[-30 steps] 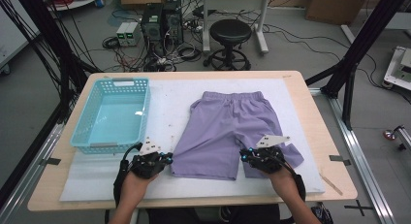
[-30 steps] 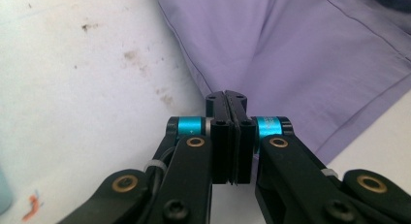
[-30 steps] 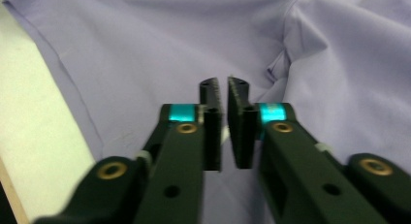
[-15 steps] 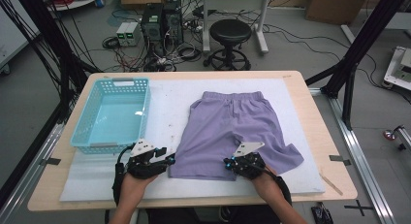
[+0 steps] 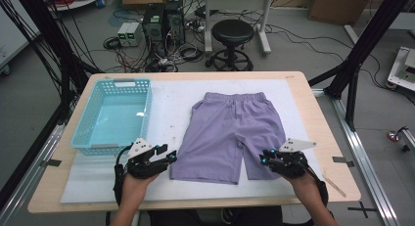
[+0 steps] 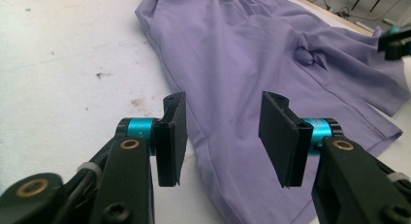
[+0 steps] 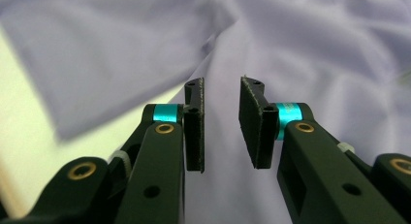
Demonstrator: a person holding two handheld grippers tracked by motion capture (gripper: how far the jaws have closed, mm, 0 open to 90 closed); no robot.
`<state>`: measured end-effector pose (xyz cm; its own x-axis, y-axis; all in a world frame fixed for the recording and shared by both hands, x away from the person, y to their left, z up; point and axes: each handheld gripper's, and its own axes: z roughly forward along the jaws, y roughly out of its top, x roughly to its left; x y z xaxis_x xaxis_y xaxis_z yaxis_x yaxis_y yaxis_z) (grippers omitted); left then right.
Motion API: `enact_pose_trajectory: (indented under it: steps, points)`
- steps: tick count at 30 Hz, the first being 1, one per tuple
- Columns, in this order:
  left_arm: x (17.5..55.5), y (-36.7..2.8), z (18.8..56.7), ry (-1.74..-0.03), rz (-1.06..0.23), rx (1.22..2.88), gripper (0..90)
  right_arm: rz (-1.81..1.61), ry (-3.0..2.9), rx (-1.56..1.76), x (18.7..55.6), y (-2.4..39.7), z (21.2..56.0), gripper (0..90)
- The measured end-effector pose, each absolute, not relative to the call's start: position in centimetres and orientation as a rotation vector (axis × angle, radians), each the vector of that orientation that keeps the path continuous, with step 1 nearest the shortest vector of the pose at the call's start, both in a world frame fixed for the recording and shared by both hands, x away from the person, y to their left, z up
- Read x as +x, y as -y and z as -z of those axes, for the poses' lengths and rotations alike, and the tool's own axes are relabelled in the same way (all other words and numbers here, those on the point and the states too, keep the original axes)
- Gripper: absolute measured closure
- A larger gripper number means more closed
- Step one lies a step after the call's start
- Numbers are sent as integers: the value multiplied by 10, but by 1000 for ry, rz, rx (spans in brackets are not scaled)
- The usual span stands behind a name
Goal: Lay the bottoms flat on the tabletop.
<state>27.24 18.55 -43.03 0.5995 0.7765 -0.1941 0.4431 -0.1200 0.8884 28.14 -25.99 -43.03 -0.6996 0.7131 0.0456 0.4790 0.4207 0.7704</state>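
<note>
Presently the purple shorts (image 5: 230,133) lie flat at the centre of the white mat (image 5: 171,108), waistband toward twelve o'clock and leg hems toward six. The left gripper (image 5: 166,156) sits at the eight o'clock corner of the garment, at the hem of the left leg; the left gripper view shows its jaws standing fairly wide, having just been opening, with the fabric edge below and between them but not pinched. The right gripper (image 5: 265,158) rests at the four o'clock corner; its jaws stand narrowly apart, also just opened, with cloth beneath and nothing clamped. Risk, in my judgement: a closing jaw could catch only the top layer of the leg, so that a fold drags crooked; a loose pinch at the hem could slip; uneven lifting by the two hands would bunch the crotch seam. The mat carries small dark marks and covers a wooden table (image 5: 313,103). A turquoise basket (image 5: 83,138) stands at ten o'clock, empty. Beyond the table are a black stool (image 5: 233,33), computer towers (image 5: 164,18) and loose cables on a grey floor.
</note>
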Motion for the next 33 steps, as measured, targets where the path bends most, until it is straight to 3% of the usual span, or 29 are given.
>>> enact_pose_trajectory:
  steps: [7, 9, 11, 17, 19, 23, 29, 33]
  points:
    - [273, -180, 431, -984, -378, 1774, 531, -1122, -2510, 948, 271, 240, 444, 731]
    - [273, -179, 431, -982, -377, 1774, 531, -1060, -2546, 952, 271, 234, 452, 775]
    - [274, -179, 431, -983, -376, 1775, 532, -1055, -2563, 916, 269, 231, 454, 900]
    - [274, -178, 432, -987, -375, 1777, 536, -1131, -2693, 788, 259, 216, 452, 900]
    - [274, -178, 432, -987, -375, 1777, 536, -1187, -2666, 788, 258, 216, 446, 773]
    - [274, -179, 433, -988, -376, 1779, 536, -1287, -2452, 972, 267, 255, 426, 723]
    - [275, -177, 433, -986, -376, 1784, 536, -1070, -2091, 1392, 291, 333, 427, 590]
    - [276, -175, 434, -986, -377, 1783, 536, -1021, -2098, 1450, 317, 342, 438, 590]
